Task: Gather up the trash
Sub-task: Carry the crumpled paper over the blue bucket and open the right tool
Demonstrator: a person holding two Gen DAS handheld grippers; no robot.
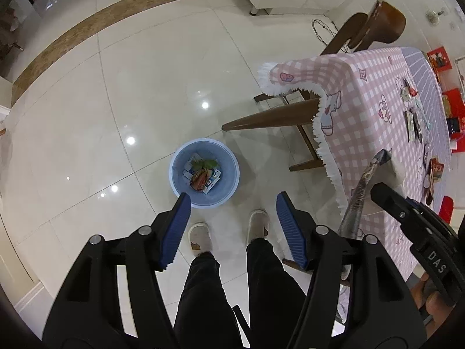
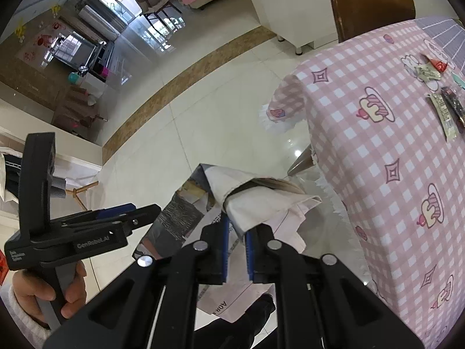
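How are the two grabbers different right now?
The left hand-held gripper has its jaws wide apart with nothing between them, while the right hand-held gripper is pinched shut on a crumpled paper. The left one hangs above the blue bin on the floor; the right one is beside the pink checked tablecloth. Both are black with blue ribbed pads and point downward.

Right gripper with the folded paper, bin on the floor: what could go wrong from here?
1. The right gripper pinches the paper by one fold only; the loose sheets could slip out early.
2. In the left wrist view the paper hangs by the table edge, well aside of the bin. Released here, it would likely land on the floor.
3. The bin's mouth looks small for a sheet this wide, so it may catch on the rim.
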